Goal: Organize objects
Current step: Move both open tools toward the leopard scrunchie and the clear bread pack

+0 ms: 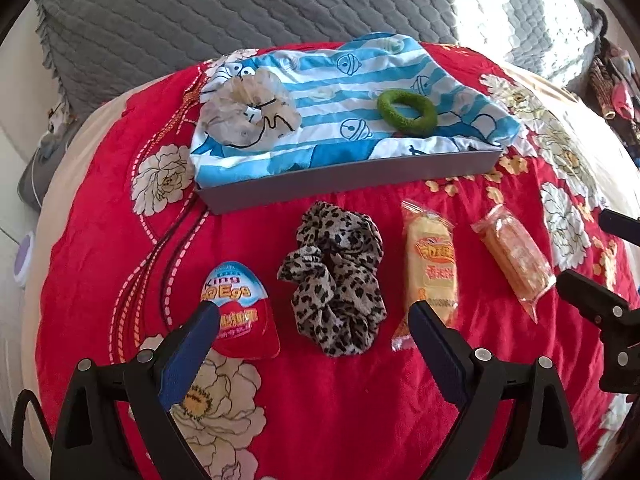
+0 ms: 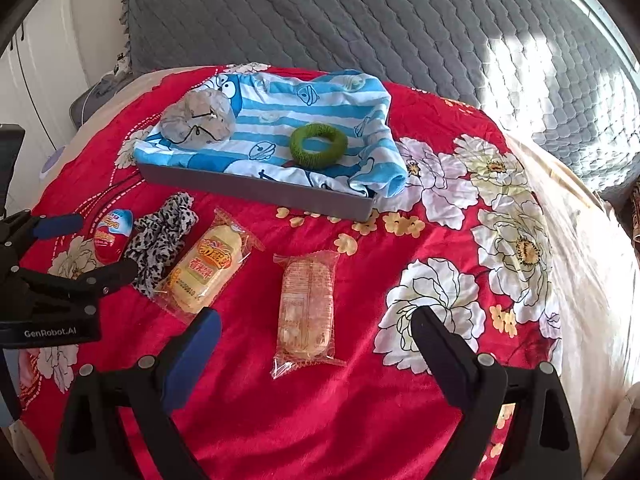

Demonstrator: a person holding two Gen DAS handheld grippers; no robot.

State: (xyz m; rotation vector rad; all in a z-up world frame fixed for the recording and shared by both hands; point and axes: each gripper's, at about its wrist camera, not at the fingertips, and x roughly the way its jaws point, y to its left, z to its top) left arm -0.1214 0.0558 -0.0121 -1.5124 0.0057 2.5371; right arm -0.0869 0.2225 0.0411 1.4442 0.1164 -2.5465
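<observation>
The bedspread point(image 2: 400, 240) is bright red, printed with large white peonies with yellow centres and small yellow blossoms. Behind it lies a grey quilted cover point(image 2: 360, 20). The tray point(image 2: 256, 190) is plain grey, lined with a cloth point(image 1: 320, 80) in blue and white stripes with cartoon drawings. On the cloth lie a sheer beige scrunchie point(image 1: 248, 110) and a green hair ring point(image 1: 406, 111). In front lie a leopard-print scrunchie point(image 1: 334, 280) in tan and black, a red, white and blue chocolate egg point(image 1: 240, 308), a yellow cake in a clear wrapper point(image 1: 430, 264) with orange lettering, and a pale orange wrapped snack point(image 2: 306, 308). Each tool has black arms and blue pads point(image 1: 188, 352).
</observation>
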